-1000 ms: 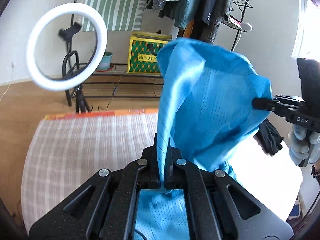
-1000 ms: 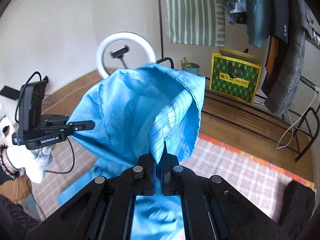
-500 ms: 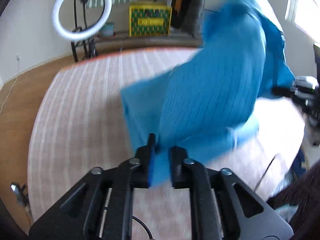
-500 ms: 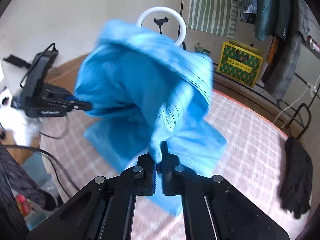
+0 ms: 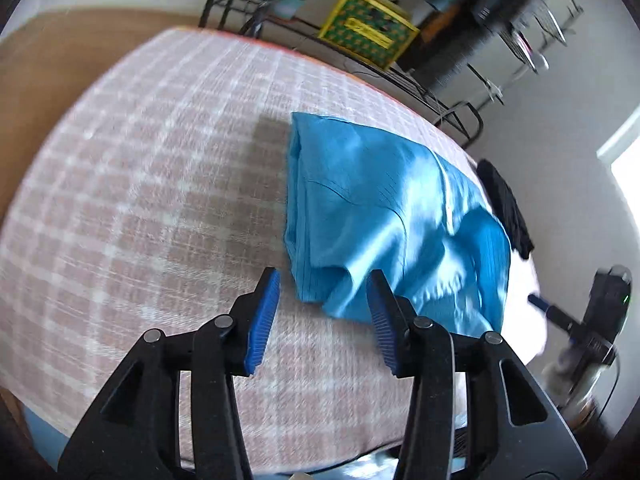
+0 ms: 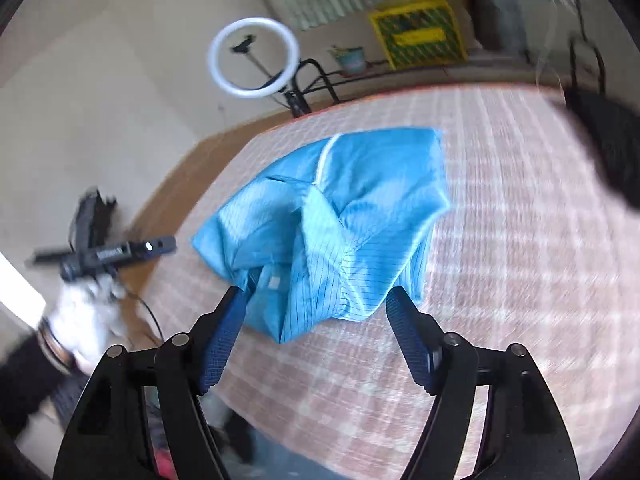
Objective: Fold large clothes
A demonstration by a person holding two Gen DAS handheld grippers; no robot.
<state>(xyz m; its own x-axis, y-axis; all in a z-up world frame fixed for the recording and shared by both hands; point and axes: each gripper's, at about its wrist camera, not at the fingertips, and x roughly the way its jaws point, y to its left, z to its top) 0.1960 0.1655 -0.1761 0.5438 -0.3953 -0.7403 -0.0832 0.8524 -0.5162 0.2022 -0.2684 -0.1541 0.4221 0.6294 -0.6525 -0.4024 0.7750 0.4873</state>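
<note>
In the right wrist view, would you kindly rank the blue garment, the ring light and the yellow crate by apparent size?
1. Blue garment, clearly largest, though nearest the camera.
2. Ring light.
3. Yellow crate; it looks about like the ring light, so their order is unsure.

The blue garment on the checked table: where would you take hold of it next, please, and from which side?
Probably the near hem corner of the blue garment, where loose folds stand up off the checked table. Come in low from the near edge, so one finger slides under the raised fold. The right gripper, jaws opening with nothing gripped, is nearest.

Black left gripper (image 5: 322, 312) and right gripper (image 6: 316, 316), blue ribbed pads, silver screws.
</note>
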